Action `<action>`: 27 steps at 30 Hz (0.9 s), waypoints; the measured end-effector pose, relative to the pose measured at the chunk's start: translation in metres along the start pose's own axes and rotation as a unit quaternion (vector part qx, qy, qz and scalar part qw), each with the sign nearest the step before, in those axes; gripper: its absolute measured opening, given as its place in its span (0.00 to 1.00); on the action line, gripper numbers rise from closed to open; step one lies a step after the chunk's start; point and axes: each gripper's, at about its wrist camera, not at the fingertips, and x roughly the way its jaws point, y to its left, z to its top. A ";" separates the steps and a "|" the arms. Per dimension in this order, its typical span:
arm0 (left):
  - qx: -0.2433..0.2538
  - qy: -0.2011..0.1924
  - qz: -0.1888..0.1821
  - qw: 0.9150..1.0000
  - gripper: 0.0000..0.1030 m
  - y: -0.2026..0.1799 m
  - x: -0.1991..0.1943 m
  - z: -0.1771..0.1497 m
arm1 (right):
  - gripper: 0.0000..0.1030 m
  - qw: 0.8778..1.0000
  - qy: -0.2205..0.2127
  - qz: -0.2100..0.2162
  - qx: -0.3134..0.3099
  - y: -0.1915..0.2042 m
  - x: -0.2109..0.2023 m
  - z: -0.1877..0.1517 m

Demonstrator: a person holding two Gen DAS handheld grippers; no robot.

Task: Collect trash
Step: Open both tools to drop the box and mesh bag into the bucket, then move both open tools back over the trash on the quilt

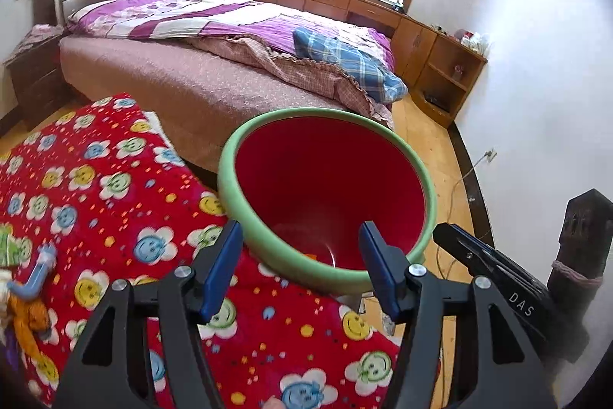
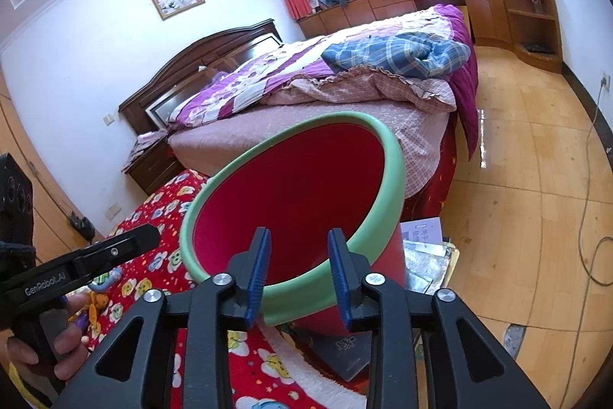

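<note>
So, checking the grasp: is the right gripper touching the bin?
Cannot tell. Right wrist view: the right gripper, jaws open, straddles the bin rim; neither contact nor gap shows plainly.

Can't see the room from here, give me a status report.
Left gripper open, right gripper open, both empty. Red bin dead ahead, mouth tilted toward them. Nothing blocking.

White letters "DAS" stand on the black body of the right tool [image 1: 521,301], seen at the right in the left wrist view. "GenRobot.AI" is printed in pale letters on the black body of the left tool [image 2: 49,288], at the near left in the right wrist view. Print on the papers on the floor is too small to read.
</note>
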 end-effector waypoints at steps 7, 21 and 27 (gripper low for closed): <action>-0.028 -0.019 0.042 0.999 0.72 0.018 -0.028 -0.016 | 0.54 1.000 0.003 0.020 -0.017 0.013 -0.008 -0.002; -0.063 -0.049 0.154 0.985 0.79 0.066 -0.100 -0.055 | 0.65 0.997 0.014 0.053 -0.060 0.056 -0.019 -0.015; -0.093 -0.057 0.193 0.975 0.81 0.094 -0.125 -0.073 | 0.65 0.995 0.025 0.065 -0.069 0.070 -0.020 -0.019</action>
